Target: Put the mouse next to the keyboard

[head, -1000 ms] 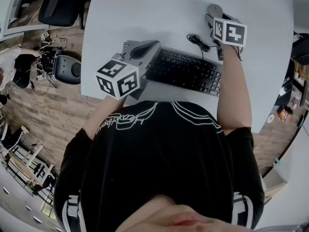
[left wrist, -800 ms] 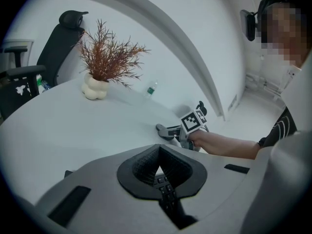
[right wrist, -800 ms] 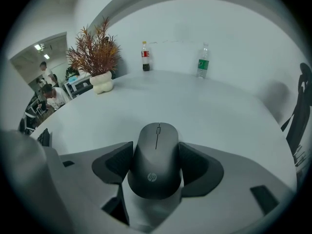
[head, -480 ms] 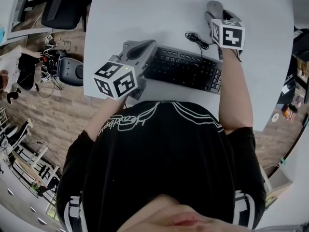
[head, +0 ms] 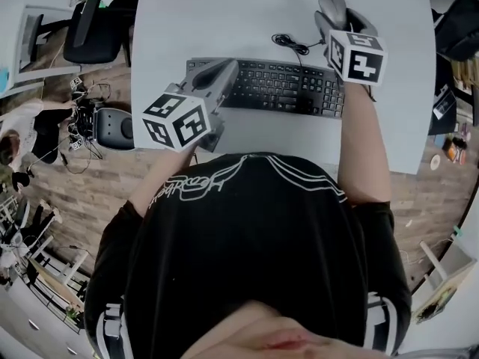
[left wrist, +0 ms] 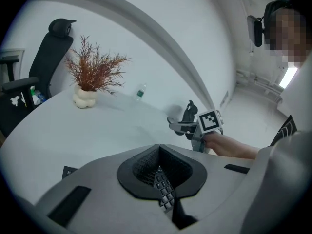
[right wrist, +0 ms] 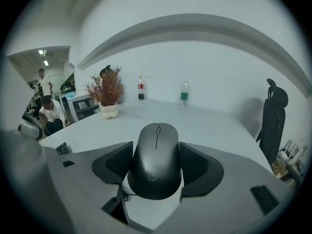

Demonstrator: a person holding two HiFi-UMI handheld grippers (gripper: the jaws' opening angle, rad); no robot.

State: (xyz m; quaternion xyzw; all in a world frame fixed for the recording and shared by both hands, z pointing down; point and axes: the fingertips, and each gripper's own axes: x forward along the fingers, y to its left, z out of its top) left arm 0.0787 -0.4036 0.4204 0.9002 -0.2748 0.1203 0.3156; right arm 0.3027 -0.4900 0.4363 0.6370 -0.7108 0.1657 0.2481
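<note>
A black mouse (right wrist: 156, 160) sits between the jaws of my right gripper (right wrist: 156, 165), which is shut on its sides. In the head view this gripper (head: 334, 17) holds the mouse (head: 332, 6) just beyond the far right corner of the black keyboard (head: 281, 87), over the white table (head: 224, 13). My left gripper (head: 218, 73) hovers over the keyboard's left end with its jaws shut and empty. In the left gripper view, keyboard keys (left wrist: 164, 193) show through the small slot under the closed left gripper (left wrist: 158, 172). The right gripper (left wrist: 197, 126) appears further off, raised above the table.
The keyboard's cable (head: 292, 45) curls on the table behind it. A dried plant in a white pot (left wrist: 90, 82) and two bottles (right wrist: 141, 89) (right wrist: 184, 94) stand far back. Office chairs (right wrist: 273, 116) (left wrist: 48, 57) flank the table. People (right wrist: 48, 111) sit at the far left.
The head view has swung, so the keyboard now lies level in the frame. The right gripper keeps the mouse beyond the keyboard's right end. The left gripper stays over its left end.
</note>
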